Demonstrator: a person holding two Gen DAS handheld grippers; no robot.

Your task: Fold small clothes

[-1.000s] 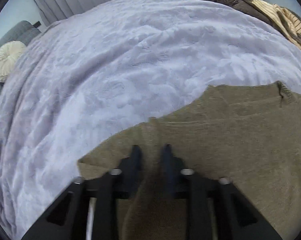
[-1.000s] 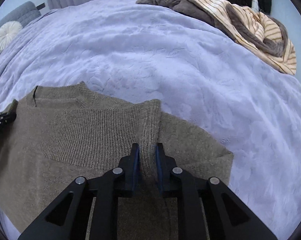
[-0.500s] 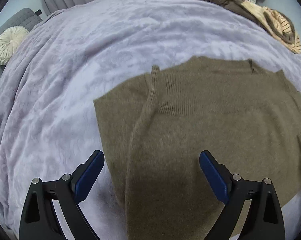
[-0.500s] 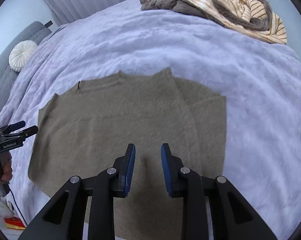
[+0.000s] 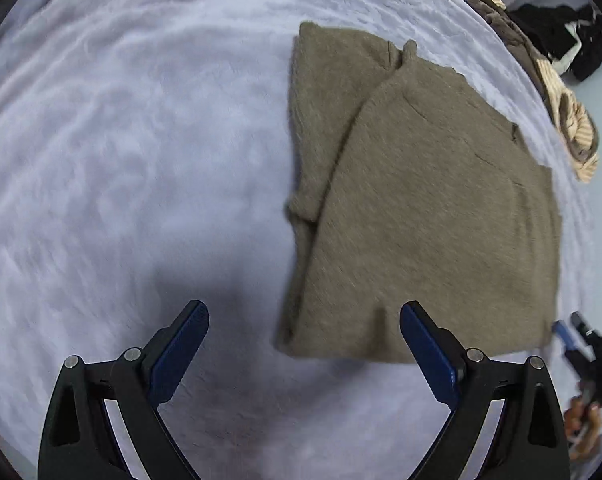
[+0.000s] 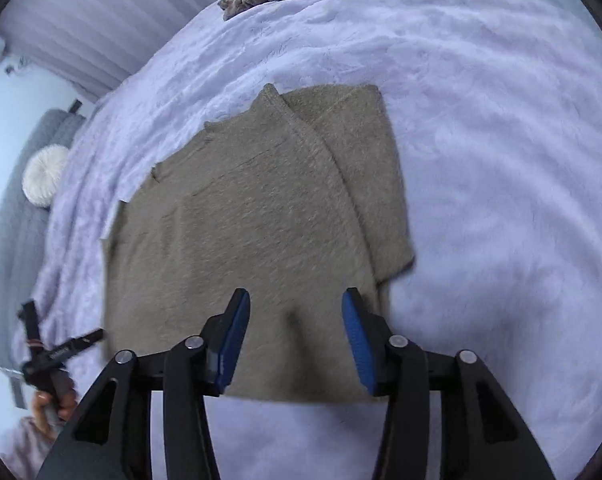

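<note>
Two tools are held apart and empty above the bed [image 5: 121, 140]: the left tool [image 5: 304, 338] with fingers spread wide, the right tool [image 6: 295, 336] less so. Ahead of both, the sweater [image 5: 421, 208] is laid flat on the blanket, one sleeve folded in across its body. A soft, fuzzy olive knit is seen, roughly rectangular, on plush lilac fleece. Trouble could be expected if only the top layer were pinched: the loose knit would likely stretch or the folded sleeve be dragged open. Grip against the fleece may also bunch the hem.
</note>
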